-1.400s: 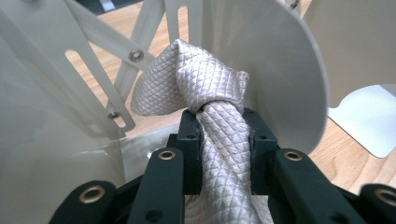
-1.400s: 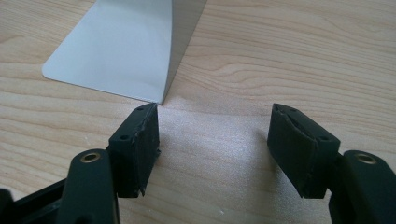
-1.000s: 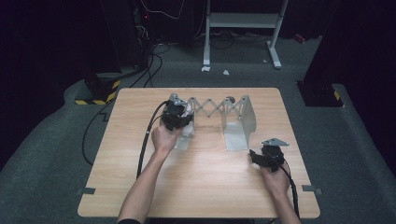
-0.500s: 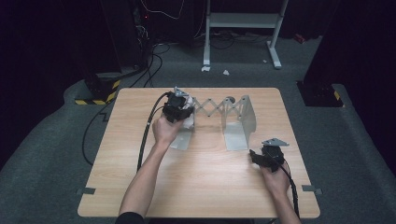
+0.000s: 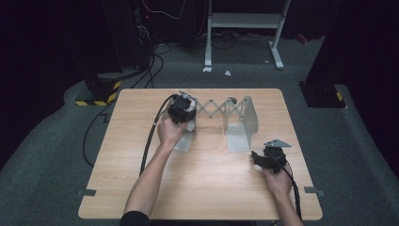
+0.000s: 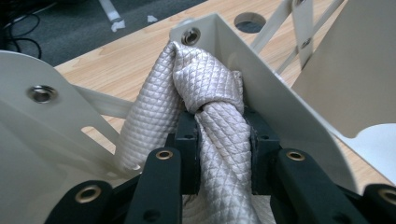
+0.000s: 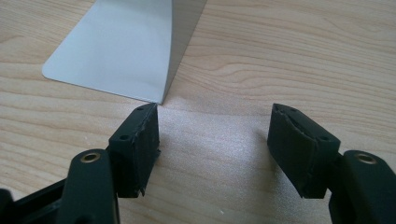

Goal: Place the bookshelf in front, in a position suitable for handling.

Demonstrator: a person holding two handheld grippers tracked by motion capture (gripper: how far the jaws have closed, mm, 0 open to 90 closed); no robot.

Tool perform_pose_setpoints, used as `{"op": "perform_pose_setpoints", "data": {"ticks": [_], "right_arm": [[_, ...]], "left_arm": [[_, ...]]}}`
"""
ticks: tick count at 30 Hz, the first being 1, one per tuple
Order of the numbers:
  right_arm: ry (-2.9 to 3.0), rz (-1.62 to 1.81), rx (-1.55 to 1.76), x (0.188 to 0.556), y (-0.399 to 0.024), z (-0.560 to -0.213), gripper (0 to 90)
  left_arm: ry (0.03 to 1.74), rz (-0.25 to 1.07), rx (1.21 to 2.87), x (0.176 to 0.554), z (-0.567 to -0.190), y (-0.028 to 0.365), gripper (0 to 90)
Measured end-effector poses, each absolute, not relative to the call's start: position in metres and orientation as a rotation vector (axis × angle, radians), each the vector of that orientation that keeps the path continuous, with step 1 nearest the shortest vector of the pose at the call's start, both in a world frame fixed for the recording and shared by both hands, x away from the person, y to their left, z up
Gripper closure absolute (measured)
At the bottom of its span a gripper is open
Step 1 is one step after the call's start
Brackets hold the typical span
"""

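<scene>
Left gripper (image 6: 223, 144) clamps the knotted tie (image 6: 205, 107), lengthwise away from it; right gripper (image 7: 215, 140) gapes empty

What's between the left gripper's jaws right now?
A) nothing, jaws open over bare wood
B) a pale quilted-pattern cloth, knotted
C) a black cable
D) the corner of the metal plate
B: in the left gripper view the left gripper has its pads pressed on either side of the knotted pale cloth, which sits between the white metal plates of the folding rack.
</scene>
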State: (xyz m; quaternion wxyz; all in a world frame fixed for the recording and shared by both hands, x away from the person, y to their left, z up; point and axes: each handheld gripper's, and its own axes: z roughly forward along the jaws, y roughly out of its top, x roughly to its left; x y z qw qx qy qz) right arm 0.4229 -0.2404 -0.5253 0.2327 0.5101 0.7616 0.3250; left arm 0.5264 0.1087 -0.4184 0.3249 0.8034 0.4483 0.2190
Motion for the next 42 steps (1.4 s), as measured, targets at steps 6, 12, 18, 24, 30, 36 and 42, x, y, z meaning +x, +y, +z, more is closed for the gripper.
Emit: {"op": "perform_pose_setpoints", "data": {"ticks": [6,12,18,24,30,36,42], "right_arm": [[2.092,0.893,1.401,0.423,-0.240,-0.525,34.3],[2.092,0.893,1.401,0.423,-0.240,-0.525,34.3],[2.092,0.893,1.401,0.423,-0.240,-0.525,34.3],[2.093,0.893,1.401,0.423,-0.240,-0.525,34.3],[2.093,0.893,1.401,0.423,-0.240,-0.525,34.3],[2.094,0.893,1.401,0.423,-0.240,-0.525,34.3],[2.094,0.893,1.402,0.423,-0.240,-0.525,34.3]], "left_arm": [[1.209,0.527,2.142,0.531,-0.436,0.108,70.9],[1.224,0.501,2.154,0.534,-0.445,0.107,71.0],[1.196,0.528,2.118,0.529,-0.425,0.110,70.9],[1.159,0.561,2.073,0.525,-0.402,0.112,71.0],[1.148,0.562,2.056,0.525,-0.390,0.114,70.9],[1.148,0.548,2.035,0.527,-0.390,0.116,70.8],[1.161,0.554,2.044,0.533,-0.395,0.114,70.8]]}}
